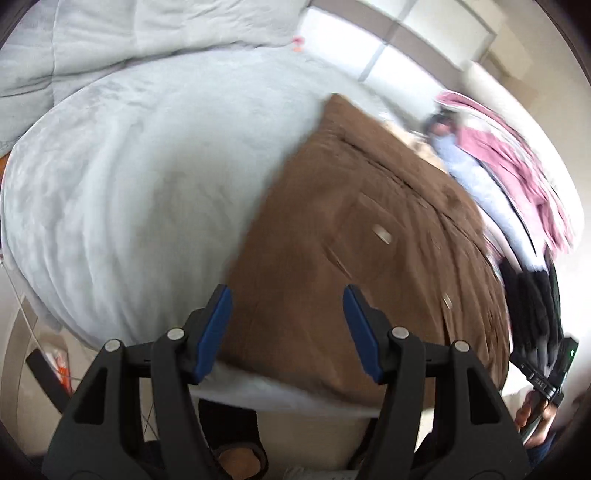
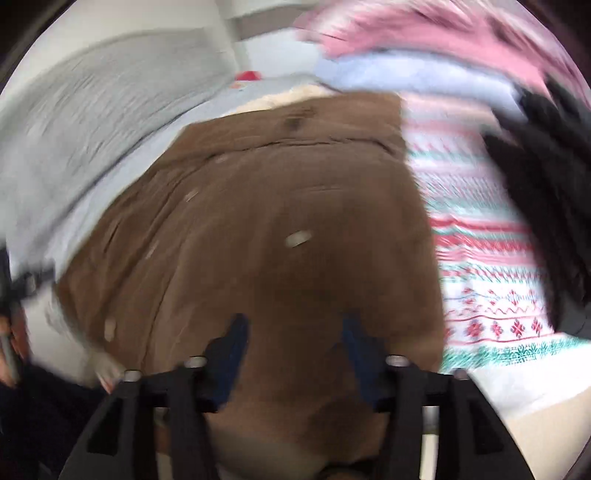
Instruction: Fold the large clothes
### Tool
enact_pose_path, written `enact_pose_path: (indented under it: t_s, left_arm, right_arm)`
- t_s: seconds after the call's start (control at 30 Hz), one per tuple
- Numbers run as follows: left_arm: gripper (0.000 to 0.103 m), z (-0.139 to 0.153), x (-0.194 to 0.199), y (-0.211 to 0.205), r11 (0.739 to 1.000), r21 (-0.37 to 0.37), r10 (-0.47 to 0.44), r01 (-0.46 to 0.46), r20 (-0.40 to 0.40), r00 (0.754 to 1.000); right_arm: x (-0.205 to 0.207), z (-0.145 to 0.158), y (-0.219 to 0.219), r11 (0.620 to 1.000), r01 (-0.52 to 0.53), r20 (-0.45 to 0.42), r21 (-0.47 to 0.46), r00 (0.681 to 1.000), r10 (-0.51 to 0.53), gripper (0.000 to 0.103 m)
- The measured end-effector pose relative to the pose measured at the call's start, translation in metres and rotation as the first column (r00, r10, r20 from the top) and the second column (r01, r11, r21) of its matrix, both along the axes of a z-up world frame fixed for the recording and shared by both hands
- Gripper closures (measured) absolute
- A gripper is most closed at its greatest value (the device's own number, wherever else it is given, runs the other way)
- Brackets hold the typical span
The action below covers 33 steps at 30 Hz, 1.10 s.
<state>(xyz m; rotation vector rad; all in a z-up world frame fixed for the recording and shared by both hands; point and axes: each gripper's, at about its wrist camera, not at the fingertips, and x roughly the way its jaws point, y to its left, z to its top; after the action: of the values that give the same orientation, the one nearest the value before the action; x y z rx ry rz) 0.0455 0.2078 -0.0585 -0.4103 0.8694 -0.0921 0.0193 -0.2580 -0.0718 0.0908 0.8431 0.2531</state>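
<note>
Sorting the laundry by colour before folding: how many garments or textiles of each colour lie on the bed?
Brown: 1, the coat
Pink: 1
Pale blue: 1
Black: 1
White with red and green pattern: 1
Total: 5

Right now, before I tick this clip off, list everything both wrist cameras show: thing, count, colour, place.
brown coat: one, brown with pale buttons, spread flat on the bed, cream lining at its far end.
bed cover: one, pale grey, under the coat.
duvet: one, grey, bunched at the far end of the bed.
patterned garment: one, white with red and green bands, beside the coat.
pink garment: one, pink, on the far pile.
pale blue garment: one, under the pink one.
black garment: one, beside the patterned one.
left gripper: black, blue pads, open over the coat's near edge.
right gripper: same, open, blurred.
</note>
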Motion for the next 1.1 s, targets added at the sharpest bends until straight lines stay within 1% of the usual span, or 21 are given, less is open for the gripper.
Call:
enact_pose_path:
  t_s: [0.03, 0.07, 0.13, 0.17, 0.23, 0.27, 0.3, 0.33, 0.37, 0.43, 0.5, 0.67, 0.73, 0.8, 0.83, 0.9, 0.93, 0.97, 1.0, 1.07, 1.1]
  left_arm:
    - [0.037, -0.002, -0.008, -0.012, 0.999, 0.009, -0.041, 0.041, 0.003, 0.999]
    - [0.035, -0.007, -0.016, -0.03, 0.996, 0.029, -0.084, 0.084, -0.005, 0.996]
    - [0.034, -0.014, -0.022, -0.049, 0.99, 0.065, -0.124, 0.125, -0.017, 0.992]
    - [0.034, -0.019, -0.021, -0.057, 0.987, 0.083, -0.139, 0.141, -0.024, 0.99]
    - [0.034, -0.023, -0.016, -0.056, 0.988, 0.112, -0.106, 0.108, -0.028, 0.994]
    - [0.034, -0.026, -0.012, -0.051, 0.989, 0.128, -0.076, 0.079, -0.031, 0.997]
    - [0.034, -0.03, -0.01, -0.049, 0.989, 0.13, -0.068, 0.072, -0.041, 0.997]
    - [0.034, -0.035, -0.007, -0.047, 0.99, 0.124, -0.063, 0.071, -0.06, 0.996]
    - [0.034, -0.041, -0.005, -0.04, 0.992, 0.111, -0.053, 0.062, -0.083, 0.995]
    - [0.034, -0.049, -0.005, -0.028, 0.995, 0.102, -0.008, 0.02, -0.114, 0.993]
    - [0.034, -0.052, -0.007, -0.018, 0.998, 0.07, 0.011, -0.002, -0.12, 0.993]
    - [0.034, -0.048, -0.018, -0.008, 0.998, 0.044, 0.044, -0.041, -0.086, 0.995]
    - [0.034, -0.047, -0.022, -0.002, 0.998, 0.032, 0.056, -0.054, -0.076, 0.995]
    - [0.034, -0.043, -0.026, 0.01, 0.996, -0.01, 0.085, -0.086, -0.061, 0.994]
    - [0.034, -0.041, -0.028, 0.018, 0.993, -0.049, 0.105, -0.107, -0.048, 0.993]
    - [0.034, -0.039, -0.034, 0.037, 0.979, -0.126, 0.16, -0.163, -0.031, 0.987]
    - [0.034, -0.04, -0.037, 0.046, 0.972, -0.149, 0.178, -0.18, -0.03, 0.984]
    - [0.033, -0.041, -0.039, 0.051, 0.965, -0.17, 0.195, -0.198, -0.033, 0.98]
    - [0.033, -0.042, -0.041, 0.057, 0.957, -0.192, 0.215, -0.218, -0.038, 0.976]
    - [0.033, -0.046, -0.043, 0.066, 0.938, -0.254, 0.232, -0.235, -0.043, 0.972]
    - [0.033, -0.048, -0.042, 0.068, 0.931, -0.285, 0.223, -0.227, -0.047, 0.974]
  right_arm:
    - [-0.013, -0.003, 0.022, 0.995, -0.067, 0.028, -0.067, 0.997, 0.069, 0.034]
    - [-0.02, -0.008, 0.037, 0.986, -0.117, 0.038, -0.12, 0.992, 0.122, 0.034]
    - [-0.034, -0.021, 0.074, 0.938, -0.235, 0.03, -0.256, 0.968, 0.251, 0.034]
    - [-0.037, -0.027, 0.086, 0.912, -0.26, 0.029, -0.317, 0.959, 0.283, 0.034]
    - [-0.037, -0.035, 0.096, 0.884, -0.234, 0.049, -0.404, 0.96, 0.276, 0.034]
    - [-0.034, -0.038, 0.094, 0.882, -0.22, 0.052, -0.417, 0.963, 0.264, 0.036]
    - [-0.031, -0.042, 0.091, 0.883, -0.211, 0.042, -0.419, 0.967, 0.251, 0.044]
    - [-0.026, -0.046, 0.087, 0.882, -0.204, 0.01, -0.424, 0.973, 0.23, 0.087]
    - [-0.024, -0.047, 0.083, 0.879, -0.195, -0.008, -0.435, 0.977, 0.213, 0.095]
    - [-0.029, -0.041, 0.078, 0.888, -0.215, -0.018, -0.406, 0.974, 0.227, 0.097]
    - [-0.038, -0.038, 0.073, 0.895, -0.214, -0.023, -0.392, 0.975, 0.223, 0.098]
    - [-0.047, -0.041, 0.072, 0.892, -0.228, -0.055, -0.391, 0.973, 0.224, 0.098]
    - [-0.047, -0.035, 0.067, 0.909, -0.229, -0.037, -0.348, 0.972, 0.23, 0.094]
    - [-0.048, -0.022, 0.055, 0.946, -0.219, -0.009, -0.24, 0.975, 0.224, 0.092]
    - [-0.051, -0.011, 0.042, 0.967, -0.2, 0.017, -0.156, 0.979, 0.205, 0.087]
    - [-0.055, 0.0, 0.016, 0.99, -0.139, 0.048, -0.025, 0.989, 0.14, 0.063]
    - [-0.058, 0.004, -0.003, 0.996, -0.076, 0.055, 0.047, 0.996, 0.073, 0.039]
    - [-0.059, 0.005, -0.016, 0.996, -0.023, 0.052, 0.09, 0.999, 0.018, 0.031]
    - [-0.06, 0.004, -0.032, 0.989, 0.026, 0.037, 0.145, 0.999, -0.032, 0.031]
    - [-0.06, -0.005, -0.058, 0.961, 0.108, -0.033, 0.255, 0.994, -0.103, 0.031]
    - [-0.059, -0.014, -0.071, 0.936, 0.163, -0.089, 0.313, 0.986, -0.142, 0.031]
